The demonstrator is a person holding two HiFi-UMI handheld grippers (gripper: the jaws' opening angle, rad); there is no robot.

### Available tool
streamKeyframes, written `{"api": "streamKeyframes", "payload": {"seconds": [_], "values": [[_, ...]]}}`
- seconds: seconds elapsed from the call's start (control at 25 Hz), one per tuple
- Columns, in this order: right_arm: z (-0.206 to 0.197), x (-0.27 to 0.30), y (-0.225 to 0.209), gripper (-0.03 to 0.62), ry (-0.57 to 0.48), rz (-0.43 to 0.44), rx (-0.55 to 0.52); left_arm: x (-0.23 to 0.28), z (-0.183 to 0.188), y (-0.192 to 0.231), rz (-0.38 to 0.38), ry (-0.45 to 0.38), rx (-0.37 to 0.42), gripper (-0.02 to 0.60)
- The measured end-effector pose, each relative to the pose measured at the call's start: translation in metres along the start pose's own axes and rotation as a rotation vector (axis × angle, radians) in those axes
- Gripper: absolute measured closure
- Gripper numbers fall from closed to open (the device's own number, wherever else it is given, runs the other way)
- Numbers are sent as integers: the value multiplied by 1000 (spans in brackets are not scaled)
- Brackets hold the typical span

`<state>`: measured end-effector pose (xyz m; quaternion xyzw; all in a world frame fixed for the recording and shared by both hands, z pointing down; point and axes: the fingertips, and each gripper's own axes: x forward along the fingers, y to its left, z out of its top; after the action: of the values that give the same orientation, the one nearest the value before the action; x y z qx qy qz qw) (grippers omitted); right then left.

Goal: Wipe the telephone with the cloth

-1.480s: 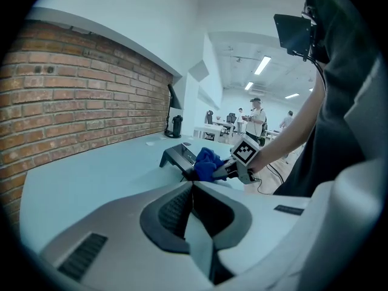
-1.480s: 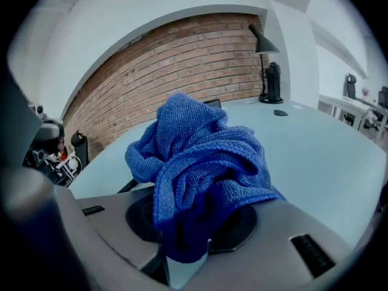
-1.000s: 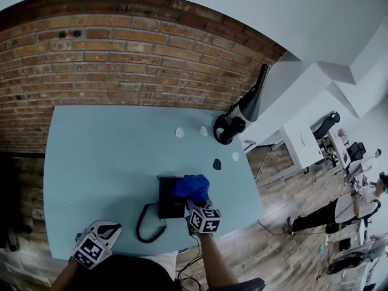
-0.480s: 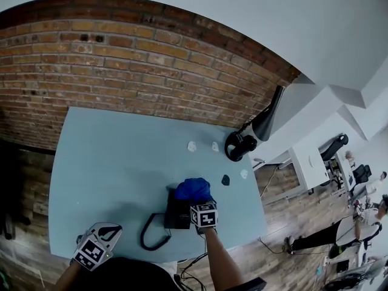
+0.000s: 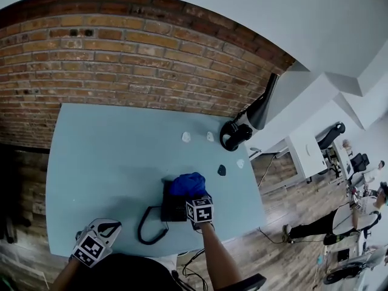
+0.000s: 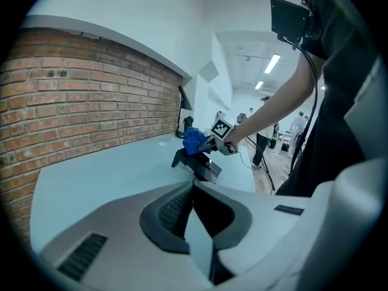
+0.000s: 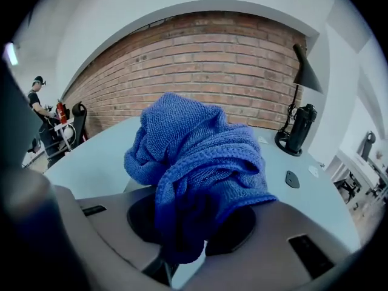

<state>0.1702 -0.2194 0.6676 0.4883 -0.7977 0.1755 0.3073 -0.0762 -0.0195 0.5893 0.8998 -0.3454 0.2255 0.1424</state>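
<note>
My right gripper [image 5: 193, 197] has its fingers closed on a blue cloth [image 5: 187, 185]. The cloth bunches up over the fingers and fills most of the right gripper view [image 7: 200, 162]. I have it pressed down on the right part of the black telephone [image 5: 171, 208], which sits near the front edge of the pale blue bench [image 5: 121, 156]. The phone's black cord [image 5: 147, 229] loops out to its left on the bench.

My left gripper [image 5: 97, 241] is at the front left corner of the bench, well apart from the telephone. Its fingers are brought together at the tips with nothing between them, and they point across the bench toward the phone [image 6: 197, 165].

Farther back lie two small white bits [image 5: 186, 137] and a small dark piece [image 5: 222, 170]. A black lamp [image 5: 248, 117] stands at the far right corner, by the brick wall [image 5: 121, 59].
</note>
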Motion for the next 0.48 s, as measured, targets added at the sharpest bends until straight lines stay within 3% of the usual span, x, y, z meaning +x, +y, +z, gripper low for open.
{"api": "streamKeyframes", "payload": {"seconds": [0.48], "values": [[-16, -5, 6, 487, 7, -9, 27, 2, -4, -5, -25, 11, 4, 586]]}}
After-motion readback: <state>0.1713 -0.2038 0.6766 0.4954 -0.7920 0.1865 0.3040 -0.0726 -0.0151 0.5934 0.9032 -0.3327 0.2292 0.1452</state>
